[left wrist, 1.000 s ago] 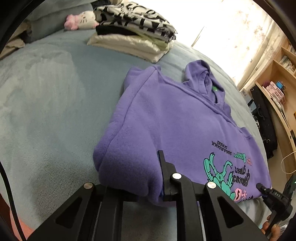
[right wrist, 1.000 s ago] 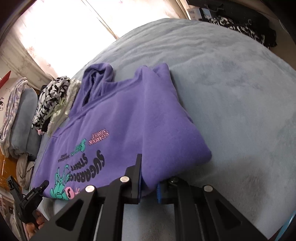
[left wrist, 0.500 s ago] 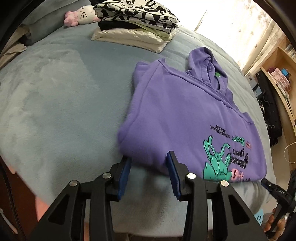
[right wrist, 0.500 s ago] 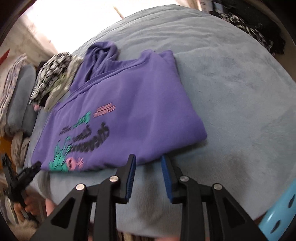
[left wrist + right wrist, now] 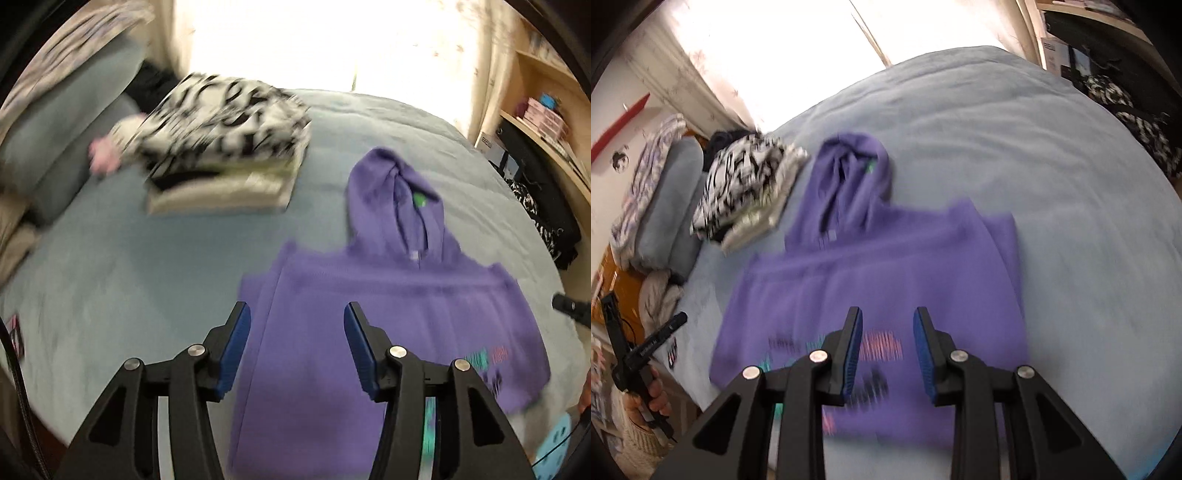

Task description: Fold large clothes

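A purple hoodie (image 5: 399, 302) lies flat on the grey-blue bed (image 5: 155, 273), sleeves folded in, hood pointing away, printed front up. My left gripper (image 5: 295, 321) hangs above the hoodie's left part, its jaws opening with nothing between the blue pads. In the right wrist view the same hoodie (image 5: 886, 273) fills the middle, and my right gripper (image 5: 888, 325) hovers over its printed lower part, open and empty. The other gripper (image 5: 653, 343) shows at the far left, in a hand. Both views are blurred by motion.
A stack of folded clothes (image 5: 225, 147) with a black-and-white top sits at the back left, next to a pink plush toy (image 5: 105, 157) and pillows (image 5: 62, 147). Wooden shelves (image 5: 546, 107) and dark clothes (image 5: 539, 206) stand off the right side.
Both grippers let go of the hoodie's near edge, opened and lifted up and back. The hoodie now lies further below them, with more of the bed in view.
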Demonstrator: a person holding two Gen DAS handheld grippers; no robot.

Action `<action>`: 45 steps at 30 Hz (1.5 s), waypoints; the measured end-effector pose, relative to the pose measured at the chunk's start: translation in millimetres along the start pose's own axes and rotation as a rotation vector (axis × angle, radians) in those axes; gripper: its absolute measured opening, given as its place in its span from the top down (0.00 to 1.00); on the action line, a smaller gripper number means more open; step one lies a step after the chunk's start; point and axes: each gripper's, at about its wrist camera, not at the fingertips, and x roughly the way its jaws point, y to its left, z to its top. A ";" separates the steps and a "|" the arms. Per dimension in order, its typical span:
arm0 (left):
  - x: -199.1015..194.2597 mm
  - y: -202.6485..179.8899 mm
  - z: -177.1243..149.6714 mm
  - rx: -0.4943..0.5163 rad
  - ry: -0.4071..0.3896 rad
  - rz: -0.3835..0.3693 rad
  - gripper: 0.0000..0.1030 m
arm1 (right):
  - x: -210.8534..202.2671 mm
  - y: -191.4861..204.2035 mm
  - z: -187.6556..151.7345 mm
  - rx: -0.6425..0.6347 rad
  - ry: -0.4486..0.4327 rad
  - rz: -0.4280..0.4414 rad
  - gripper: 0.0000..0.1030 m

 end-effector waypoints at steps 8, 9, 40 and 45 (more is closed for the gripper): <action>167.3 -51.9 116.3 0.060 0.095 -0.065 0.48 | 122.0 3.7 116.4 0.034 0.043 0.019 0.50; 185.6 -55.2 123.7 0.058 0.116 -0.074 0.48 | 142.1 5.0 127.9 0.029 0.052 0.018 0.49; 188.7 -51.8 148.8 0.115 0.033 -0.042 0.97 | 191.1 19.8 180.9 -0.068 -0.070 0.069 0.90; 114.7 -47.1 129.0 0.130 -0.028 -0.071 0.97 | 123.4 38.3 141.3 -0.147 -0.152 0.112 0.90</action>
